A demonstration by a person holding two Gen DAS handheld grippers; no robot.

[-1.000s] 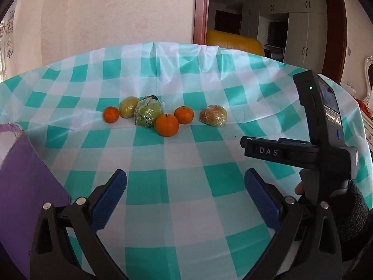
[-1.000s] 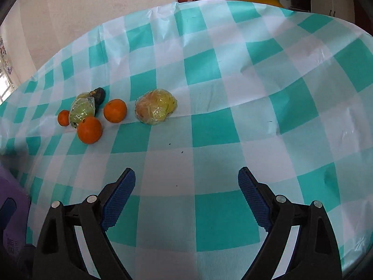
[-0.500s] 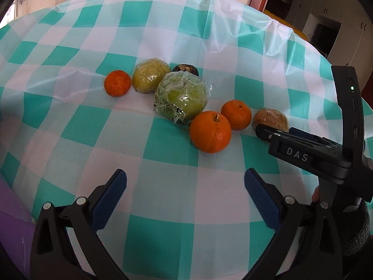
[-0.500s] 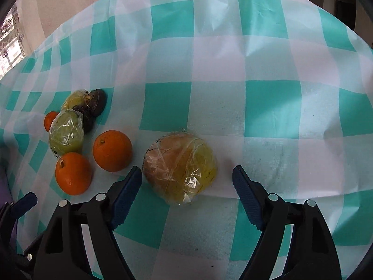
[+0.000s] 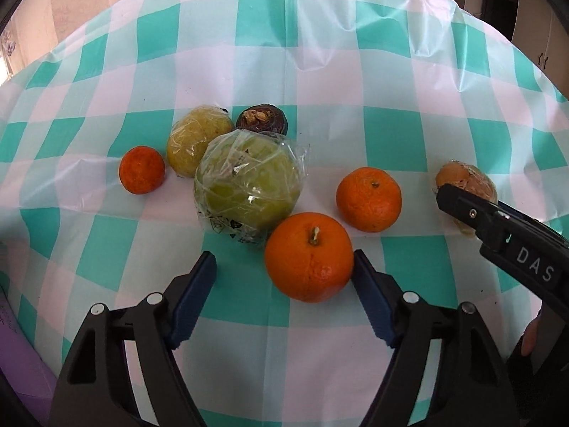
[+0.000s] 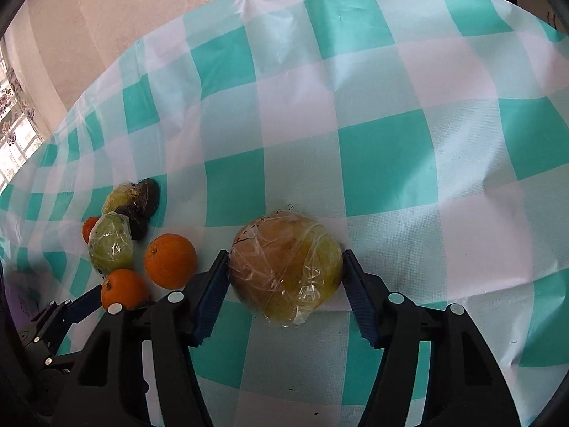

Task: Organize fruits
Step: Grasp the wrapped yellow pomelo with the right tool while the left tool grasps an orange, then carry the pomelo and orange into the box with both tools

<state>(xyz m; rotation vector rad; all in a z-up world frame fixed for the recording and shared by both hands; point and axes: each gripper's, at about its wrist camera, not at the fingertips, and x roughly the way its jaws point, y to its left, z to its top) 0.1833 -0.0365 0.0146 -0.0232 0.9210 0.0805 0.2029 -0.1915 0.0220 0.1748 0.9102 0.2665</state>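
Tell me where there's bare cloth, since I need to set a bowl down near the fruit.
Free: the checked tablecloth behind and right of the wrapped brown fruit, and the far cloth behind the fruit cluster. Crowded: around the wrapped green fruit, where the oranges, a yellow wrapped fruit and a dark fruit sit close.

Left claw (image 5: 284, 277): jaws closing around a large orange (image 5: 308, 257), stem up. The right pad touches its side; the left pad stands apart from it. The orange rests on the checked teal-and-white cloth of the counter (image 5: 391, 82). Just beyond it lies a wrapped green fruit (image 5: 247, 186); behind that, a wrapped yellow fruit (image 5: 197, 140) and a dark mangosteen (image 5: 262, 118). A small mandarin (image 5: 142, 174) sits toward the counter's left edge. A second orange (image 5: 369, 199) lies toward the right edge. The right claw (image 5: 498, 227) partly covers a wrapped brownish fruit (image 5: 466, 178).
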